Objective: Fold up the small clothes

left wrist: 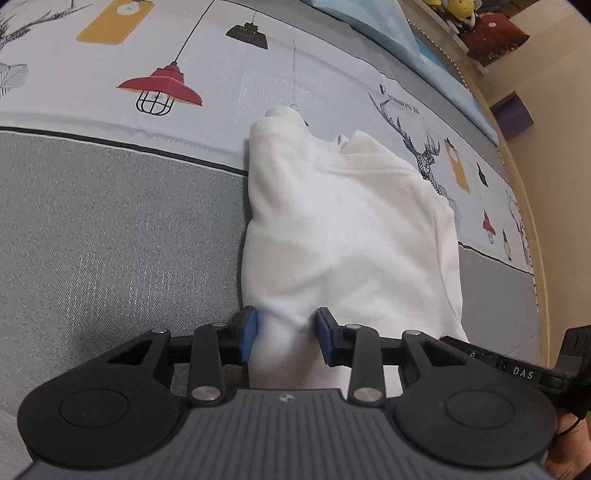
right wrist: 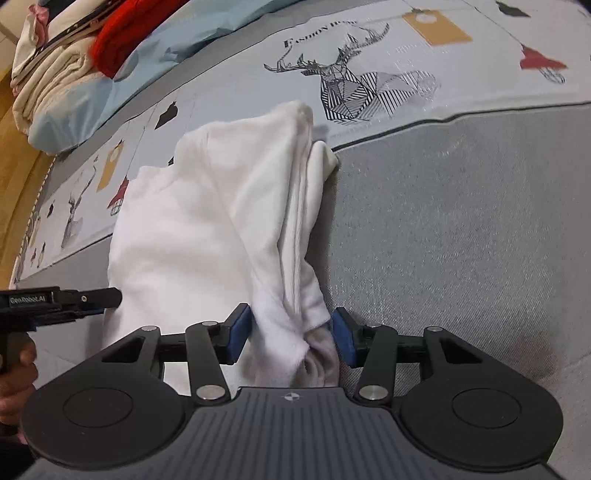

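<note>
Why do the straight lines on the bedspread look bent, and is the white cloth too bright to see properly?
Left wrist view: fisheye lens bows the bedspread stripe, and the white garment is washed out, its folds faint. Right wrist view: same curving toward the edges; folds read better, with soft shadow beside the cloth; the red item at the top is slightly blurred.

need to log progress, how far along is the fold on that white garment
Done: the white garment lies doubled into a narrow strip on the bed. In hand: its near end sits between the pads of the left gripper and right gripper, jaws parted. Left: final folds.
</note>
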Demonstrator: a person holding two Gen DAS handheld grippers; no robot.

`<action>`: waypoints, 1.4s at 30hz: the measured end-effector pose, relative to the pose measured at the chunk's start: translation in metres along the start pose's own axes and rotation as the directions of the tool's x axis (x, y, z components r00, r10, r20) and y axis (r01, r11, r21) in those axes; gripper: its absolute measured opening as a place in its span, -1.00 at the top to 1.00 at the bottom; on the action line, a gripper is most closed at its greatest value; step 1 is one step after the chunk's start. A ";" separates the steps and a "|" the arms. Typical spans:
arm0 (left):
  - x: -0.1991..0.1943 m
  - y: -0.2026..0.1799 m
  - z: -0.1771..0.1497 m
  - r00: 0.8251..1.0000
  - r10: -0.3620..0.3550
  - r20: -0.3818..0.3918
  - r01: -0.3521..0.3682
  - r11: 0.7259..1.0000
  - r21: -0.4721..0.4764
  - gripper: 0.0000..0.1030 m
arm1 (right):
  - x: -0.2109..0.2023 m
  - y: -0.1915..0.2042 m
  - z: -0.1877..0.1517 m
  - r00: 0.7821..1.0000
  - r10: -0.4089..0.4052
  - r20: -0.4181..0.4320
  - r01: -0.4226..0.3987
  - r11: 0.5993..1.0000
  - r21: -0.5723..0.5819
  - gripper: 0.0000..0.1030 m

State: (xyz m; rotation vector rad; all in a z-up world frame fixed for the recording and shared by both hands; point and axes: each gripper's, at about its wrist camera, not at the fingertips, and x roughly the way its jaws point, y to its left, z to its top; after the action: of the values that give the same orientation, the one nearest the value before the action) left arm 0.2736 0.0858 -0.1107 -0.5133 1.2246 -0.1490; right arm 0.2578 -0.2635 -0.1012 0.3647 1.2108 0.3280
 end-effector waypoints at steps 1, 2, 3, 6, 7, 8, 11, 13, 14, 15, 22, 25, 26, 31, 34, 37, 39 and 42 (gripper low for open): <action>0.001 0.001 0.000 1.000 0.000 -0.003 0.000 1.000 -0.008 0.21 | -0.001 -0.001 -0.001 1.000 0.005 0.000 -0.005 1.000 0.011 0.07; 0.003 0.002 0.000 1.000 0.001 -0.006 -0.001 1.000 -0.013 0.16 | -0.001 -0.002 0.000 1.000 0.009 0.000 -0.009 1.000 0.018 0.08; 0.003 0.004 -0.001 1.000 0.002 -0.010 -0.002 1.000 -0.018 0.09 | 0.000 -0.002 0.000 1.000 0.011 0.000 -0.011 1.000 0.018 0.09; 0.008 0.006 -0.002 1.000 -0.004 -0.029 0.003 0.999 -0.041 0.02 | 0.000 -0.002 0.000 1.000 0.014 -0.002 -0.014 1.000 0.016 0.10; 0.009 0.007 -0.002 0.999 -0.011 -0.034 0.009 0.999 -0.045 0.02 | 0.000 -0.003 0.000 1.000 0.018 -0.003 -0.018 1.000 0.020 0.10; 0.011 0.007 -0.002 0.999 -0.014 -0.036 0.012 0.999 -0.046 0.02 | 0.001 -0.004 0.000 1.000 0.021 -0.003 -0.021 0.999 0.024 0.10; 0.013 -0.001 -0.003 1.000 0.007 -0.020 -0.007 1.000 0.018 0.22 | 0.006 -0.003 -0.001 1.000 0.028 0.005 -0.028 0.999 0.022 0.18; 0.008 -0.007 -0.003 1.000 0.009 0.016 -0.009 0.999 0.047 0.43 | 0.006 0.000 0.000 0.999 0.031 0.023 -0.032 0.999 0.019 0.27; 0.002 -0.008 -0.002 0.999 0.012 0.050 -0.015 0.998 0.061 0.48 | 0.006 0.002 0.002 0.998 0.041 0.039 -0.042 0.999 0.023 0.34; -0.007 -0.010 0.000 0.995 0.016 0.096 -0.023 0.997 0.075 0.49 | 0.005 0.005 0.004 0.996 0.063 0.062 -0.065 0.997 0.030 0.38; -0.033 0.001 0.007 0.981 0.081 0.174 -0.092 0.994 0.054 0.45 | 0.009 0.034 0.007 0.993 0.069 0.100 -0.065 0.997 -0.049 0.35; -0.053 0.001 0.007 0.971 0.080 0.227 -0.098 0.993 0.070 0.45 | -0.001 0.035 0.005 0.995 0.051 0.089 -0.044 0.996 -0.081 0.31; -0.056 -0.001 0.006 0.975 0.048 0.217 -0.066 0.995 0.079 0.45 | -0.006 0.035 0.004 0.995 0.053 0.088 -0.044 0.994 -0.097 0.31; -0.017 -0.011 -0.016 0.979 0.191 0.070 -0.203 0.939 0.279 0.47 | 0.004 0.029 -0.010 0.998 -0.065 0.007 0.065 0.972 -0.227 0.26; -0.032 -0.020 -0.019 0.978 0.172 0.121 -0.200 0.939 0.282 0.48 | -0.004 0.030 -0.011 0.999 -0.036 0.034 0.043 0.977 -0.210 0.43; -0.043 -0.024 -0.028 0.979 0.129 0.157 -0.173 0.933 0.314 0.47 | -0.003 0.036 -0.015 0.998 -0.050 0.025 0.054 0.967 -0.249 0.47; -0.020 -0.021 -0.035 0.966 0.247 0.082 -0.259 0.892 0.370 0.28 | 0.003 0.038 -0.021 0.991 -0.130 0.007 0.127 0.949 -0.290 0.41; -0.034 -0.026 -0.039 0.957 0.267 0.112 -0.290 0.882 0.372 0.28 | -0.010 0.043 -0.023 0.989 -0.140 0.039 0.145 0.953 -0.266 0.40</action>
State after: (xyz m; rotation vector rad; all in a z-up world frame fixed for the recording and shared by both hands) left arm 0.2303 0.0645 -0.0796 0.0056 1.1618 -0.1241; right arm 0.2309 -0.2274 -0.0809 0.0450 1.1484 0.3571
